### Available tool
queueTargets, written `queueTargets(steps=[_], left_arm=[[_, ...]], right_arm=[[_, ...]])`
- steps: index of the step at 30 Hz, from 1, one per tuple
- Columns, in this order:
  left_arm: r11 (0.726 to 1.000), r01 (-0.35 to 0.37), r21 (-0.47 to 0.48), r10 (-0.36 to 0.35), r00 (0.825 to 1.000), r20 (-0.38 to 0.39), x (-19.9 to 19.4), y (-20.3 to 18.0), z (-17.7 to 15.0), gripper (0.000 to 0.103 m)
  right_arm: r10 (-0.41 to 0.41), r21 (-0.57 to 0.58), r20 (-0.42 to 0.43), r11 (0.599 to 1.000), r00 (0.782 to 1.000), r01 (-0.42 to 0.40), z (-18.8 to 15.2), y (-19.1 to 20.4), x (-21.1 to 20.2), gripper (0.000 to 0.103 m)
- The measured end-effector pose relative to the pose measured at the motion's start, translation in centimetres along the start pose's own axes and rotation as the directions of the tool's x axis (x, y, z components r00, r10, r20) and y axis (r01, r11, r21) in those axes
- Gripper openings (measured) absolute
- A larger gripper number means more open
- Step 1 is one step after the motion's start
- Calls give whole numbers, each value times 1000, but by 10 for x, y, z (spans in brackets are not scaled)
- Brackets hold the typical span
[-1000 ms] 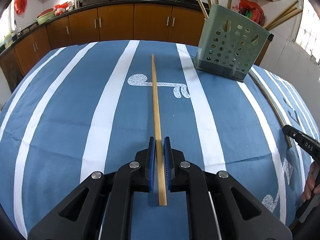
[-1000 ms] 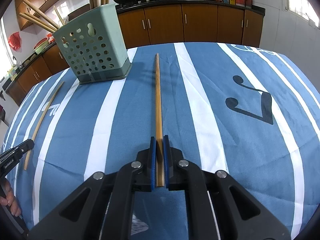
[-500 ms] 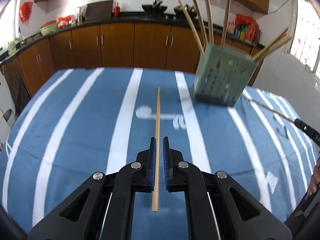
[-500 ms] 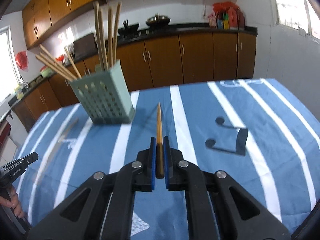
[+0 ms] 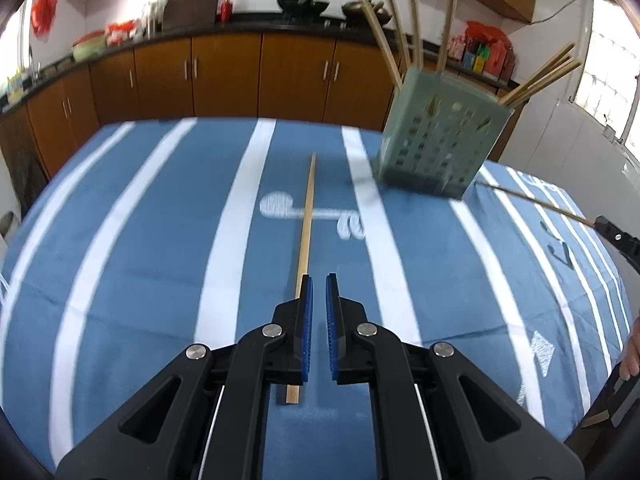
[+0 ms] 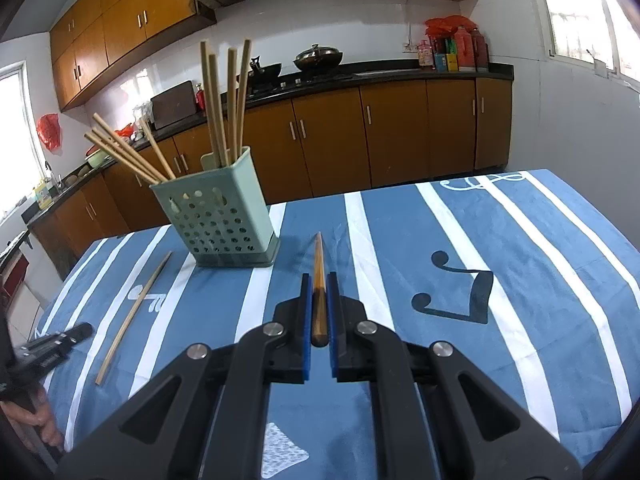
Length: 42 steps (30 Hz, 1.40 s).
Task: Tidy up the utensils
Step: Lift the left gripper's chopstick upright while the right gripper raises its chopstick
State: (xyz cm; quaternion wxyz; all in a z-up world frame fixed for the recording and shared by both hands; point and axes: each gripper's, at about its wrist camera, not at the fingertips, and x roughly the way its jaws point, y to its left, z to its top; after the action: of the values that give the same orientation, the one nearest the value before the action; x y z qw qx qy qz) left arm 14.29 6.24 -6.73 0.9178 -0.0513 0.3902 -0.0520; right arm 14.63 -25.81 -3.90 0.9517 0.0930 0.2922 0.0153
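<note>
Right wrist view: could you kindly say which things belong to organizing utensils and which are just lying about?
Job: right gripper, its held chopstick, loose chopstick, green holder.
Lying about: lidded wok, counter bottles, red bag.

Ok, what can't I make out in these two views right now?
- Left wrist view: the chopstick holder is motion-blurred, and the top edge cuts off its chopsticks.
- Left wrist view: a finger of the left gripper hides part of the loose chopstick.
- Left wrist view: the right edge cuts off the right gripper; only its tip shows.
- Right wrist view: the left edge cuts off the left gripper, so its jaws are unreadable there.
</note>
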Motion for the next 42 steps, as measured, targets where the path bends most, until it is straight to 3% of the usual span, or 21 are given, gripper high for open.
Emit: queueTargets(steps=[6,9,10,12,15,19,21,24,28,33,42], left_arm=[[1000,-5,28,6,998,-58,18,-1,-12,9],[999,-9,45,11,999,-47,17,-2,-16,20],[999,-19,49,21,999,-49,18,-2,-16,33],[999,-18,45,21,997,-68,22,-1,-19,37],[999,-19,44,21,998,-59,22,0,-20,33],[999,-46,19,47,997,-55,21,7,-21,8],[999,-46,26,48,998,-50,20,8,-23,7],[988,-100,115,104,994,-33,17,-5,-30,7],[995,-51,87,56,997,-55,12,-4,-26,7],[997,-17,79,15,1000,27,-18,-5,-7,7],[996,6,89,-19,989,146,-56,-13,21,7]], right_arm=[[5,1,-9,1000,1000,-5,-1,2,2,8],[6,7,-18,1000,1000,-6,-3,1,4,8],[6,9,-22,1000,1000,-6,-4,0,5,8],[7,10,-27,1000,1000,-7,-5,0,6,8],[8,12,-29,1000,1000,-7,-5,0,7,8],[12,16,-30,1000,999,-11,-5,0,8,8],[11,16,-30,1000,1000,-11,-5,0,8,8],[10,19,-23,1000,1000,-10,-5,0,7,8],[9,22,-3,1000,1000,-9,-1,-2,1,8],[9,25,24,1000,1000,-10,6,-4,-7,8],[17,26,52,999,998,-19,11,-4,-14,8]])
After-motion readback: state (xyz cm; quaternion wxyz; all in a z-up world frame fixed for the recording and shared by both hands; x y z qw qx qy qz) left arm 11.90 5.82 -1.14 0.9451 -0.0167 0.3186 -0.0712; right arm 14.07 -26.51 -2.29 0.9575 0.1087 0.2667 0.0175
